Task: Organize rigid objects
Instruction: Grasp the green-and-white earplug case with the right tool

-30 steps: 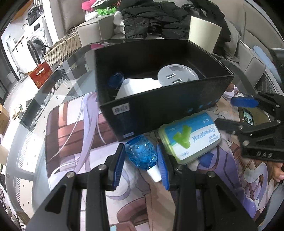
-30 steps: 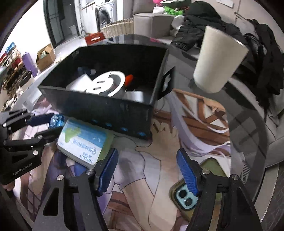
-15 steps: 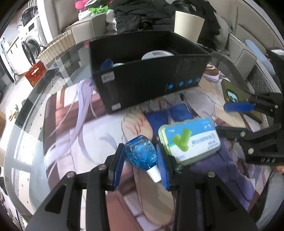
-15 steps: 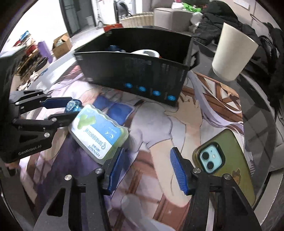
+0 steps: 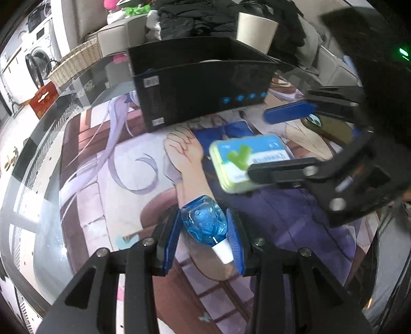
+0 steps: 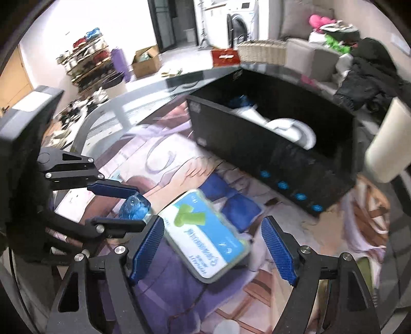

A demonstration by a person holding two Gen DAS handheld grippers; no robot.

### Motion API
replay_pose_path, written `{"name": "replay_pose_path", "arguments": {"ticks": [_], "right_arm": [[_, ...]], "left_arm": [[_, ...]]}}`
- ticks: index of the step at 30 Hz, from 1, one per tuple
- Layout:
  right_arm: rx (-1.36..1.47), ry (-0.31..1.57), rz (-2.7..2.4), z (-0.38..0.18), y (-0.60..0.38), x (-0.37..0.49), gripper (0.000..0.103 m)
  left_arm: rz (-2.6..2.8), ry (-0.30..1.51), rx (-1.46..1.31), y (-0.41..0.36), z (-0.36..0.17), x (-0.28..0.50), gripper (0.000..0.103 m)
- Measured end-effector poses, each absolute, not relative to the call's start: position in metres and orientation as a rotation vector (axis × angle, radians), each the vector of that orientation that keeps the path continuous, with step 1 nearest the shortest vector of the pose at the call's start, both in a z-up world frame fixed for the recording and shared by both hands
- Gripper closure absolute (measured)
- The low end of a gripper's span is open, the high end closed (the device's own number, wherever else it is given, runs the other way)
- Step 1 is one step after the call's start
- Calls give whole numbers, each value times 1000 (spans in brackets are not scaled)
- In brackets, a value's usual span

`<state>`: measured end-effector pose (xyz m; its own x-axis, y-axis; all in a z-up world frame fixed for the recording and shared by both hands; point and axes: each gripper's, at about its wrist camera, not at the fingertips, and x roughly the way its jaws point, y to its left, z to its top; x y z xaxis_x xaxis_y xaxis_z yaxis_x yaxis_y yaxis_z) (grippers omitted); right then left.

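Left tongs (image 5: 204,232) clamping bottle (image 5: 204,223); right tongs (image 6: 213,248) just widened, straddling tin (image 6: 205,235): centre, close squarely.

We look across a glass-topped desk (image 5: 30,164) whose top carries a printed anime mat (image 5: 108,164). Beyond the desk's far edge we see a grey sofa (image 6: 305,56) heaped with dark clothes (image 6: 367,72), with pink and green soft things on top. Beside the sofa stands a woven wicker basket (image 6: 262,51), and next to that a red box (image 6: 224,57) on the pale floor (image 6: 179,61). A white washing machine (image 6: 240,21) stands against the back wall. Off the desk's left corner we make out a crowded shoe rack (image 6: 87,64), a purple roll and an open cardboard box (image 6: 146,60). The room is brightly and evenly lit.
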<state>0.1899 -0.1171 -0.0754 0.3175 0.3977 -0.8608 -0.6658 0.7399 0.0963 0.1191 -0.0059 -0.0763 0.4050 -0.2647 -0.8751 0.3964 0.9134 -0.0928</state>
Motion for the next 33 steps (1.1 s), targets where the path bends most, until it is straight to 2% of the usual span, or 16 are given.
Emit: {"name": "replay_pose_path", "arguments": {"ticks": [10, 11, 16, 28, 30, 33], "right_arm": [[-220, 1138, 806, -91, -121, 178, 23], [-226, 1143, 800, -91, -122, 173, 25], [-249, 1134, 732, -91, -131, 167, 26], [-175, 1100, 599, -79, -143, 188, 26], [-185, 1113, 582, -83, -141, 192, 33], [-229, 1097, 556, -86, -132, 193, 34]], "left_arm": [[-388, 1064, 155, -17, -76, 133, 69], [-391, 1063, 155, -19, -76, 136, 69], [-413, 1051, 175, -35, -76, 146, 69], [-409, 1062, 131, -10, -76, 139, 69], [-411, 1063, 130, -8, -76, 136, 69], [-415, 1064, 128, -5, -76, 134, 69]]}}
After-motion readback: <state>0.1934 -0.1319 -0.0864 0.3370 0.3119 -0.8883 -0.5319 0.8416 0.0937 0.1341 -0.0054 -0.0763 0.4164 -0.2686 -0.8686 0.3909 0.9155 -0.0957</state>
